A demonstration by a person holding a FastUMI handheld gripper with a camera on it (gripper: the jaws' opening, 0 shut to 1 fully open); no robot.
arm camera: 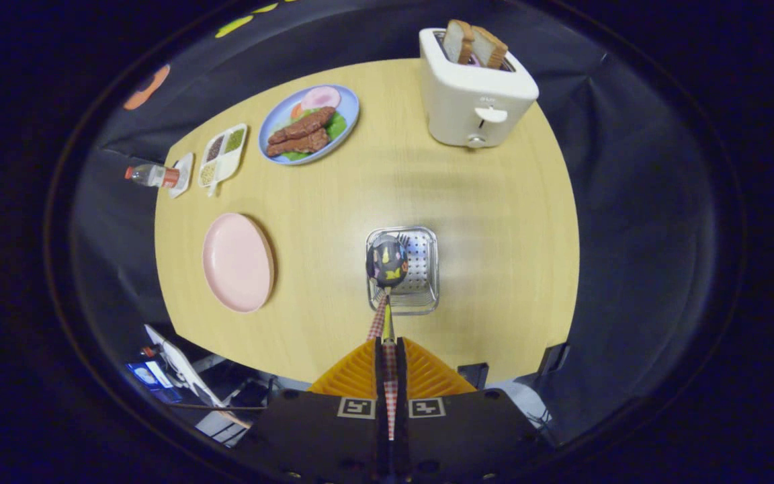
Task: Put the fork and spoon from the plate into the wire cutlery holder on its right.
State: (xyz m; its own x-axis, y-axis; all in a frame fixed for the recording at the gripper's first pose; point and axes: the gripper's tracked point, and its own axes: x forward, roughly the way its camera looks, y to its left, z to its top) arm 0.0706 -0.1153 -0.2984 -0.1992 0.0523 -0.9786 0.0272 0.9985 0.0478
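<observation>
The gripper [387, 343] has its two fingers pressed together on the checked-pattern handle of a shiny metal spoon [387, 261], whose bowl points away from the fingers and hangs just ahead of them. Seen from above, that bowl overlaps the left part of the square silver wire cutlery holder [420, 269], which stands on the round light-wood table [467, 202] near its front edge. How far the bowl is above the basket, or whether its tip already dips inside, I cannot tell from this angle.

The round pink plate [238, 262] lies near the table's left edge, well apart from the holder, and its surface is bare: no fork or spoon rests on it. A second, thin yellowish strip runs beside the checked handle just ahead of the fingers; it may be the fork's handle held alongside or standing in the basket, but it is too small to be sure. So, as a judgement, the pick-up from the plate is done and the spoon is at the drop-off stage; what remains is lowering it into the holder and opening the fingers, and the fork's whereabouts stay uncertain.

Further back stand a white toaster [474, 101] with two bread slices and a blue plate of toy food [309, 124].
</observation>
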